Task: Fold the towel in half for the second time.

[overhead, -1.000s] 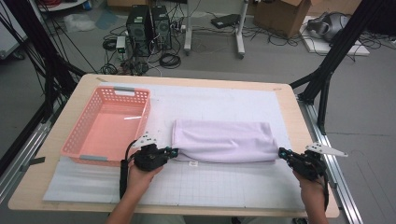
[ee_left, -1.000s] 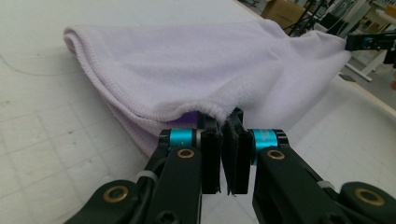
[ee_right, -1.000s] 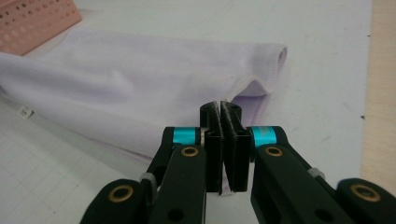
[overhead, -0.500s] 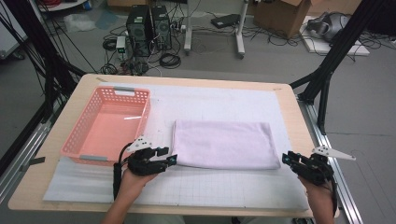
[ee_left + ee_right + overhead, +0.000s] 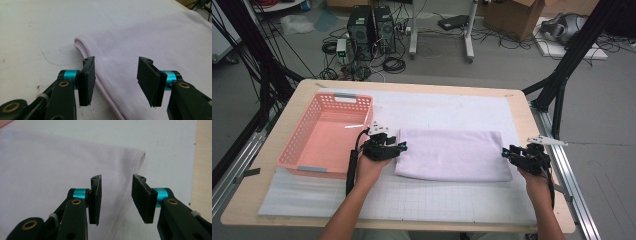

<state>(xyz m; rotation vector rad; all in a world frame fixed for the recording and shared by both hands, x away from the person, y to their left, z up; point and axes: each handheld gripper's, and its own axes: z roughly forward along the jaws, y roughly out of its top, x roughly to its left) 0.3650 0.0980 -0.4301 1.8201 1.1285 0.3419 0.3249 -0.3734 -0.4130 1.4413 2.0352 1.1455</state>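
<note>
The left gripper (image 5: 113, 81) stands with its jaws apart and nothing pinched; they have just been opening, and the folded lilac towel (image 5: 451, 154) lies beneath the gap, its rounded left edge running under the near jaw. The right gripper (image 5: 117, 198) is likewise parted, its jaws having just been opening too, with the towel's right hem below and between them but not pressed. Seen from the high view, the left gripper (image 5: 384, 148) sits at the towel's left end and the right gripper (image 5: 523, 157) at its right end, the towel flat on the white mat (image 5: 452, 107) in the middle of the table (image 5: 522, 107), the pink basket (image 5: 324, 135) just to the left. The risk, as I judge it, is a shallow bite: if either gripper closes on the top layer alone, the fold opens on lifting. Uneven lifting would let the cloth sag and drag across the mat, and a swing towards the basket could catch its rim
</note>
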